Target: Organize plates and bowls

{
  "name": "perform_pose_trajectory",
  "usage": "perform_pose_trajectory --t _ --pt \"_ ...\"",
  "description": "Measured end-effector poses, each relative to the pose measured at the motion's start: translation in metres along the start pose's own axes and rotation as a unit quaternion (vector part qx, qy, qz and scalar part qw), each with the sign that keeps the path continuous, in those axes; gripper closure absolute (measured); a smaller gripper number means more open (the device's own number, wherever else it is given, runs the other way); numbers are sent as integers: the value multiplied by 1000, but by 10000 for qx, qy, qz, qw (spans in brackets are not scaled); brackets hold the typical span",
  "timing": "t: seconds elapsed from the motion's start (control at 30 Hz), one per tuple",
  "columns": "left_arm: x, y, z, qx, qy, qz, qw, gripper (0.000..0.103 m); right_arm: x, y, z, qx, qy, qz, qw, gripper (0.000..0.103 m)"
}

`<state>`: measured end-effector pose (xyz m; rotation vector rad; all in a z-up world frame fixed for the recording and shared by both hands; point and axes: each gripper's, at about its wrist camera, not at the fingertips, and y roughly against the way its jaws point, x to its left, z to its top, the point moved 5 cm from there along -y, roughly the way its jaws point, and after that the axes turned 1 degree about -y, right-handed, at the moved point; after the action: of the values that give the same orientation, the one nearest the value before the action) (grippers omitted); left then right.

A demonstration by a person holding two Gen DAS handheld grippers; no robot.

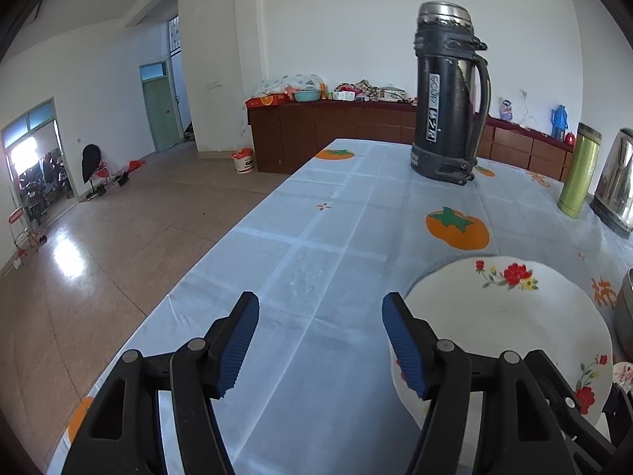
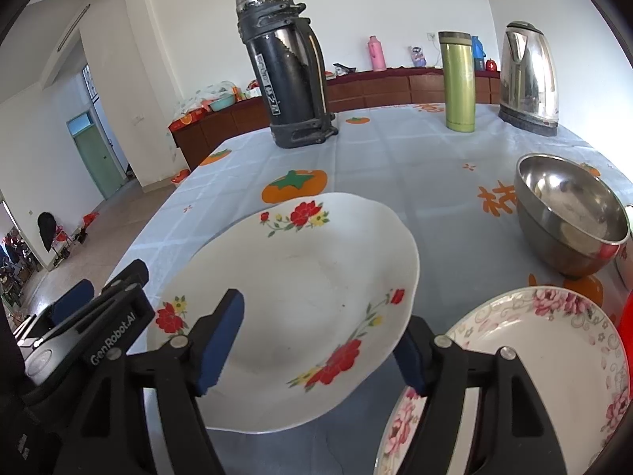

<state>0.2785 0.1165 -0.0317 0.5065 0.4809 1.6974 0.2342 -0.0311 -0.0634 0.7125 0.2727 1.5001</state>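
Note:
A white plate with red flowers (image 2: 308,297) lies on the table, tilted, between my right gripper's fingers. My right gripper (image 2: 316,340) is open, its jaws to either side of the plate's near rim. The same plate shows in the left wrist view (image 1: 510,324), just right of my left gripper (image 1: 320,340), which is open and empty over the tablecloth. A second plate with pink flowers (image 2: 534,364) lies at the near right. A steel bowl (image 2: 569,213) stands behind it.
A black thermos (image 2: 285,75), a green flask (image 2: 459,83) and a steel kettle (image 2: 528,79) stand at the far side of the table (image 1: 308,245). The table's left edge drops to the floor (image 1: 118,245). A red object (image 2: 625,316) sits at the far right.

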Motion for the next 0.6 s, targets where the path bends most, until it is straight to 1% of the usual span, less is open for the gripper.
perform_pose_trajectory --t 0.13,0.27,0.33,0.53,0.6 --pt "11 2 4 -44 183 73 9998 36 -1 -3 4 -32 40 -190 9998 29" --pt "12 -2 2 58 241 58 9997 36 -2 -5 6 -64 66 -311 9995 28" --pt "9 -2 1 82 201 63 9997 36 2 -7 5 -66 181 -400 9990 25" --pt "8 0 0 71 210 107 9997 36 15 -16 4 101 607 -977 9933 17" --pt "9 0 0 79 211 133 9997 36 19 -20 2 167 761 -1124 9906 11"
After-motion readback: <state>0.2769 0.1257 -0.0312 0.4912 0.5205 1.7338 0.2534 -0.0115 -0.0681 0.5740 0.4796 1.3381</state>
